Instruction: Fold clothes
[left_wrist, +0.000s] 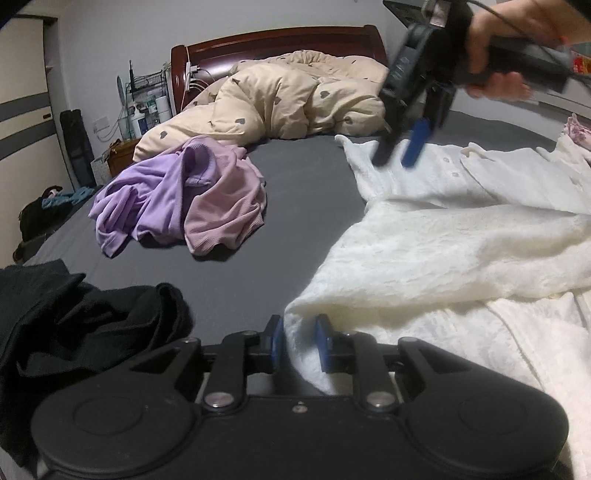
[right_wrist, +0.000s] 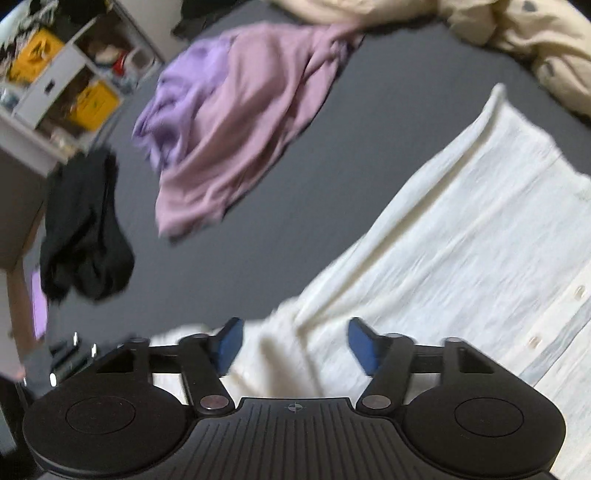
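White shirt (left_wrist: 461, 236) lies spread on the right of the grey bed (left_wrist: 306, 192), one edge sitting between the pads of the left gripper (left_wrist: 300, 341), whether pinched or loose I cannot tell. The right gripper (right_wrist: 293, 345) hangs over the shirt with jaws apart, holding nothing. Judged best: take the far edge cleanly and fold both ends together, keeping the cloth flat

Grey sheet (left_wrist: 306, 206): open lane down the middle, near to far. Left obstacles: black garment (left_wrist: 74, 314), purple clothes (left_wrist: 177, 199). Right: white shirt (left_wrist: 461, 240). Far: beige duvet (left_wrist: 288, 99).
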